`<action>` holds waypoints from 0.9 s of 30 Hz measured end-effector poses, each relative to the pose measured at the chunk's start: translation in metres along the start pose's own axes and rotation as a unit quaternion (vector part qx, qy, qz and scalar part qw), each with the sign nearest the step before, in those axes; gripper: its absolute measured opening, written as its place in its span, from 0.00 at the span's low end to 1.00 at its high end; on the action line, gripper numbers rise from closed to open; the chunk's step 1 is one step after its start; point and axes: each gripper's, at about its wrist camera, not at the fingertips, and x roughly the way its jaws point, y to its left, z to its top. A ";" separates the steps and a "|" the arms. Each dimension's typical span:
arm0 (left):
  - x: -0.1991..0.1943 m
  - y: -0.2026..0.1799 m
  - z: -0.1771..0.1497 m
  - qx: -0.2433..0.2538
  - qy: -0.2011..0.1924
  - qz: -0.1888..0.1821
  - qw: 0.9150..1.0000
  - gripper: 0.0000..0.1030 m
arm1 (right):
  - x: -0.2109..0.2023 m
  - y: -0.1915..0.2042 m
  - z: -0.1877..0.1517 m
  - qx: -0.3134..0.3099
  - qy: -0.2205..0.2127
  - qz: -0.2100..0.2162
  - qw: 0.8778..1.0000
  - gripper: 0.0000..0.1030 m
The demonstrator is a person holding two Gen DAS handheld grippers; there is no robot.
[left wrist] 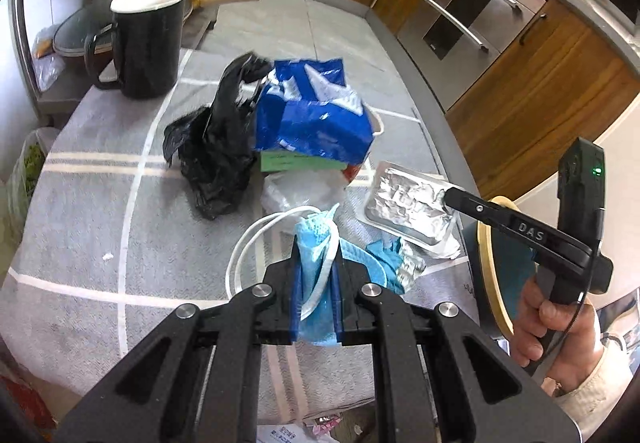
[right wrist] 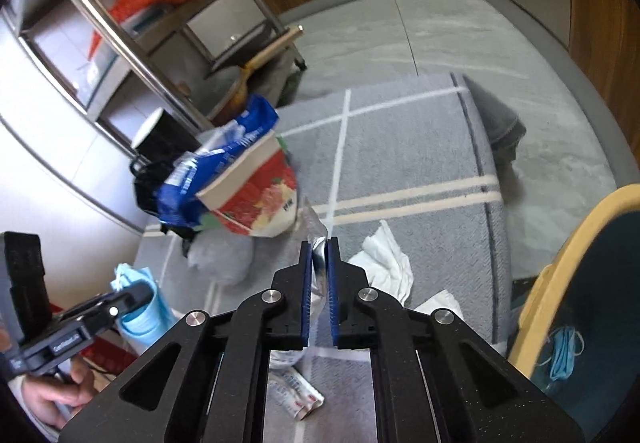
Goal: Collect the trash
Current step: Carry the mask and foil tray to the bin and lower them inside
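Note:
My left gripper (left wrist: 316, 257) is shut on a crumpled blue face mask (left wrist: 314, 233), held a little above the grey striped cloth (left wrist: 100, 203). A white cord (left wrist: 246, 243) loops out from the mask. To its right, my right gripper (left wrist: 448, 199) bites the edge of a crinkled foil tray (left wrist: 408, 203). In the right wrist view, the right gripper (right wrist: 319, 245) has its blue pads closed on the foil (right wrist: 319, 263). The left gripper (right wrist: 136, 295) with the mask (right wrist: 140, 319) shows at lower left.
A pile sits mid-cloth: a blue bag (left wrist: 316, 115), a black plastic bag (left wrist: 216, 147), a red paper cup (right wrist: 256, 199) and clear plastic (left wrist: 300, 191). A black mug (left wrist: 148, 43) stands behind. A wood-rimmed bin (right wrist: 560, 275) at right holds another mask (right wrist: 564, 355). White tissue (right wrist: 388, 263) lies nearby.

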 end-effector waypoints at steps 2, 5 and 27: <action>-0.006 -0.005 0.001 0.008 -0.009 0.001 1.000 0.10 | -0.013 0.003 0.001 -0.006 -0.018 -0.002 1.000 0.08; -0.013 -0.018 0.003 0.024 -0.023 0.002 0.999 0.11 | -0.031 0.004 0.001 -0.016 -0.040 -0.010 0.999 0.08; -0.003 -0.165 -0.001 0.148 -0.037 -0.127 0.980 0.11 | -0.171 -0.053 -0.051 0.023 -0.149 -0.110 0.983 0.08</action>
